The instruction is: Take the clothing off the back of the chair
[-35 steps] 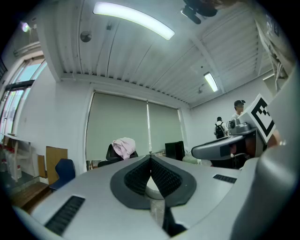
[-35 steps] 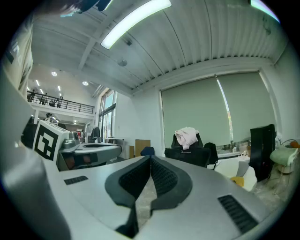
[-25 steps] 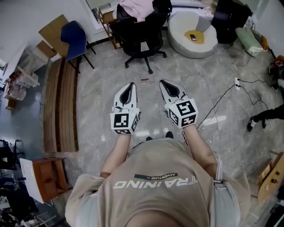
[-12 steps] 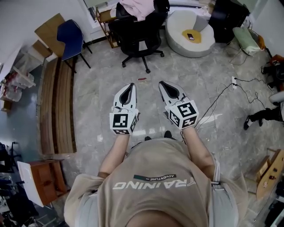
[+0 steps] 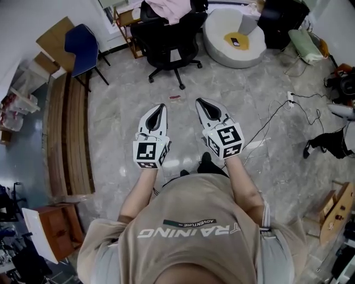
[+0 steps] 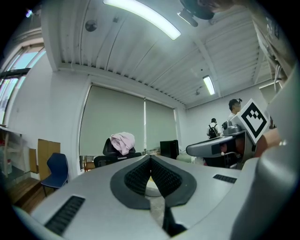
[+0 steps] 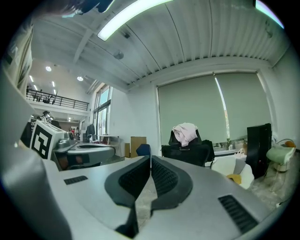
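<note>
A pale pink garment [image 5: 169,8] hangs over the back of a black office chair [image 5: 169,47] at the top of the head view, well ahead of both grippers. The same garment [image 6: 123,141] shows small in the left gripper view, and the garment [image 7: 185,132] in the right gripper view, draped on the chair [image 7: 187,152]. My left gripper [image 5: 161,106] and right gripper [image 5: 198,102] are held side by side over the grey stone floor, both pointing level at the chair. Both are shut, jaw tips touching, nothing between them.
A blue chair [image 5: 82,47] and a long wooden bench [image 5: 69,133] lie left. A round white seat [image 5: 236,36] with a yellow pad stands right of the office chair. Cables and a power strip [image 5: 289,99] trail across the floor at right. A wooden shelf [image 5: 126,22] stands behind the chair.
Both grippers and the person have moved forward a little toward the office chair; the chair and garment sit higher and nearer the frame's top. Jaws stayed shut.
</note>
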